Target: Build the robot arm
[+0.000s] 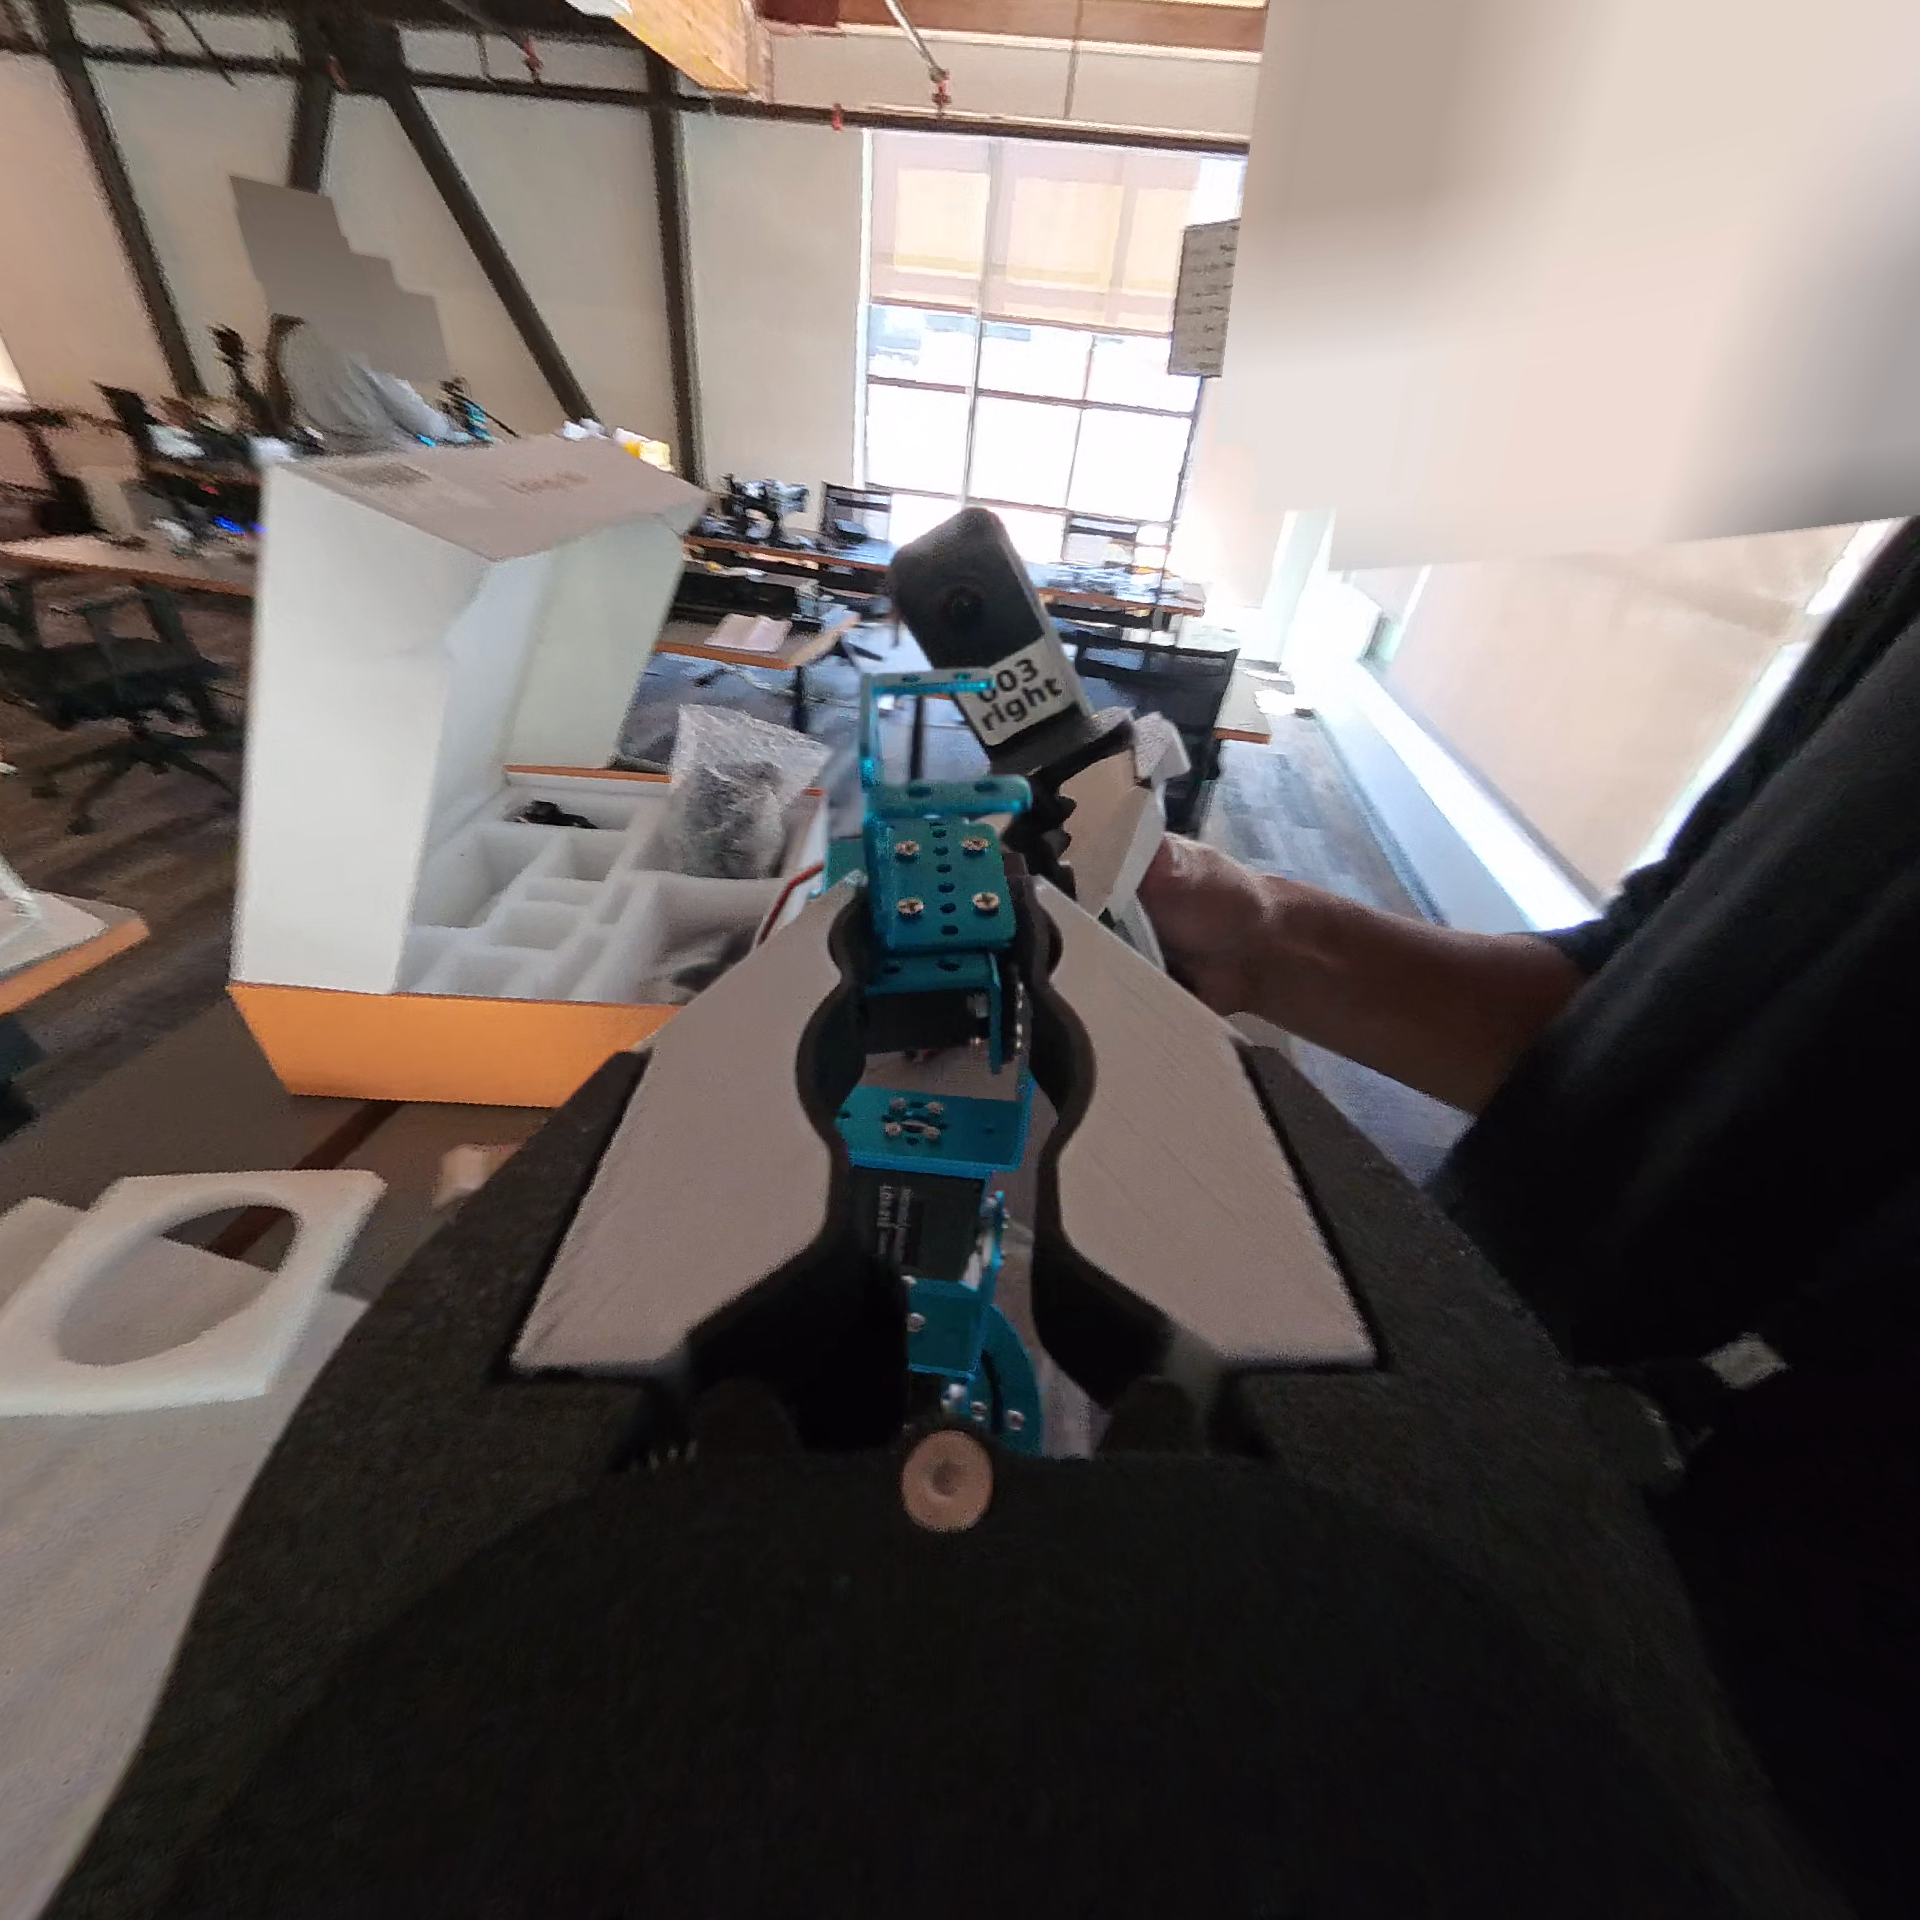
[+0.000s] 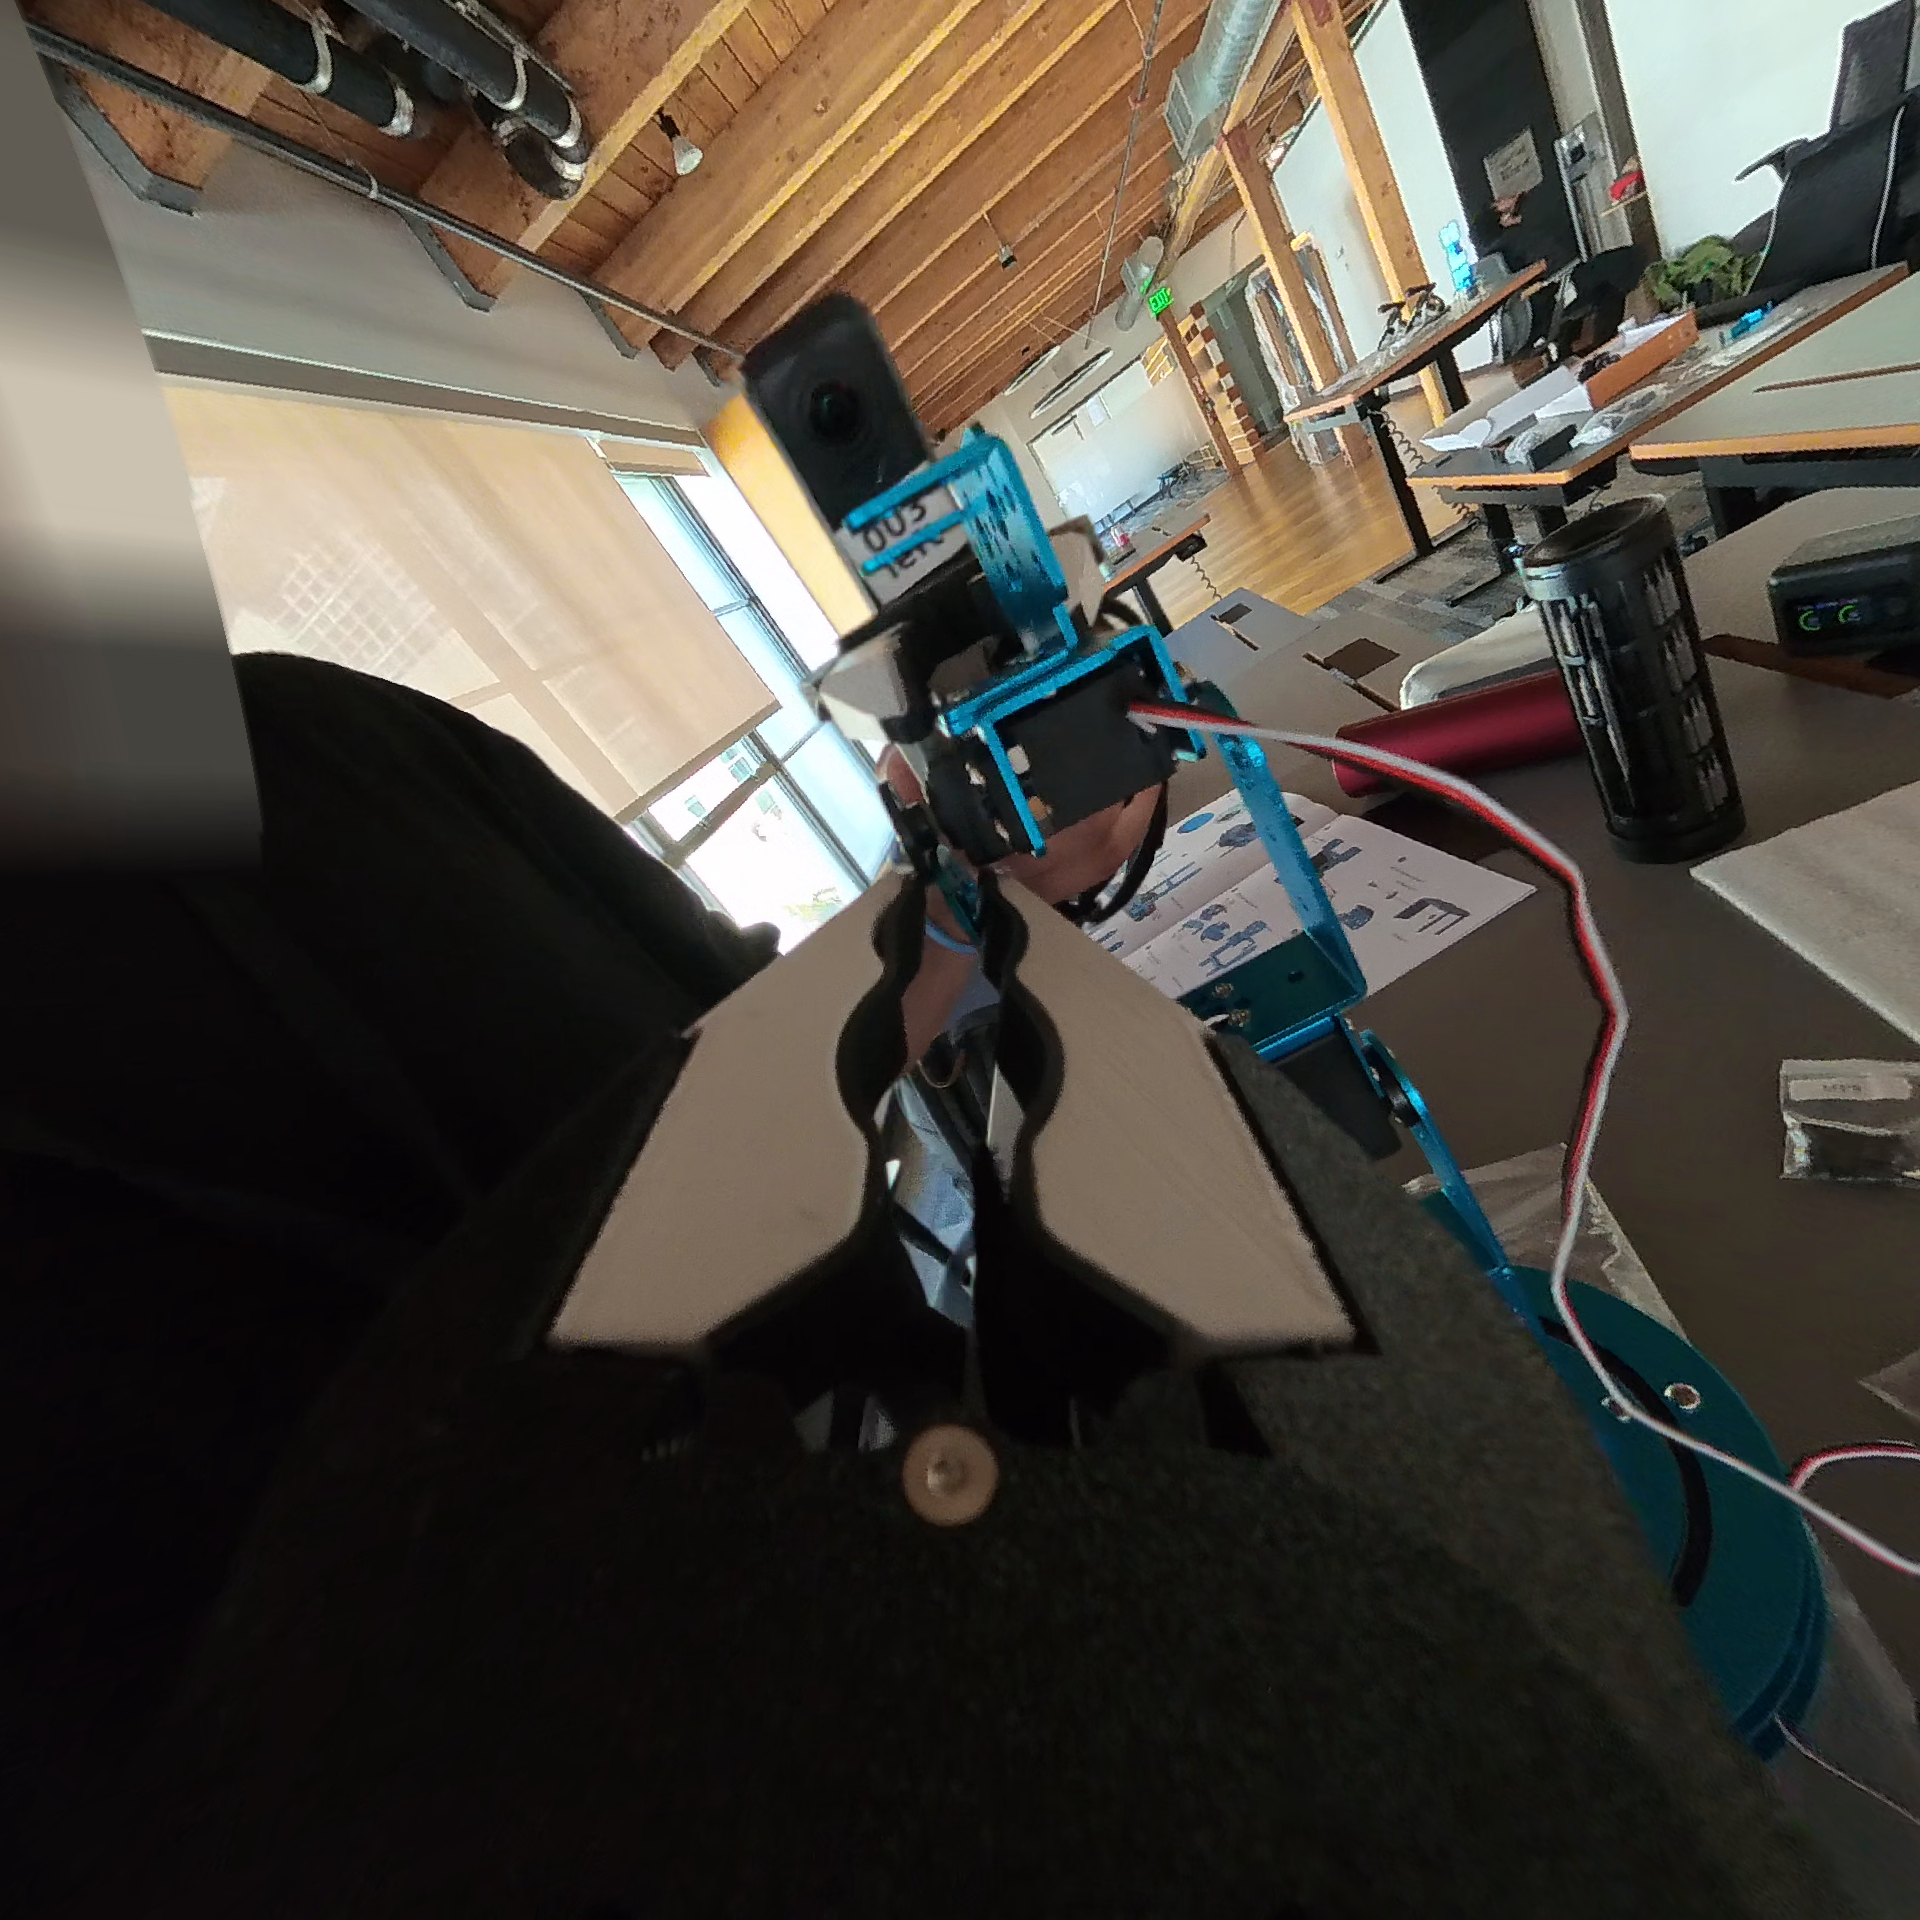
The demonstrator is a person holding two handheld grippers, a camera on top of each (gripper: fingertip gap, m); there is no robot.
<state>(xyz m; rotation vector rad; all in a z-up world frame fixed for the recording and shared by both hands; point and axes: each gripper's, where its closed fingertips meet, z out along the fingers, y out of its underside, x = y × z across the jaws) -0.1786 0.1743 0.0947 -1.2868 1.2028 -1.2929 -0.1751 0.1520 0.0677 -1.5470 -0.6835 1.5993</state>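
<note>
Left gripper [image 1: 940,935]: fingers closed in on the blue metal robot arm [image 1: 940,883], which runs up between them; they appear to pinch its black servo section.
Right gripper [image 2: 951,914]: fingers nearly pressed together, tips at the arm's upper joint; whether they clamp it I cannot tell.
Blue arm: round blue base [image 2: 1683,1496] at lower right of the right gripper, red-white-black wire [image 2: 1590,904] trailing from a servo.
Ahead-left of left gripper: open white box [image 1: 457,727] with foam compartments.
Right of right gripper: black tumbler [image 2: 1631,675], open instruction sheet [image 2: 1351,894].
</note>
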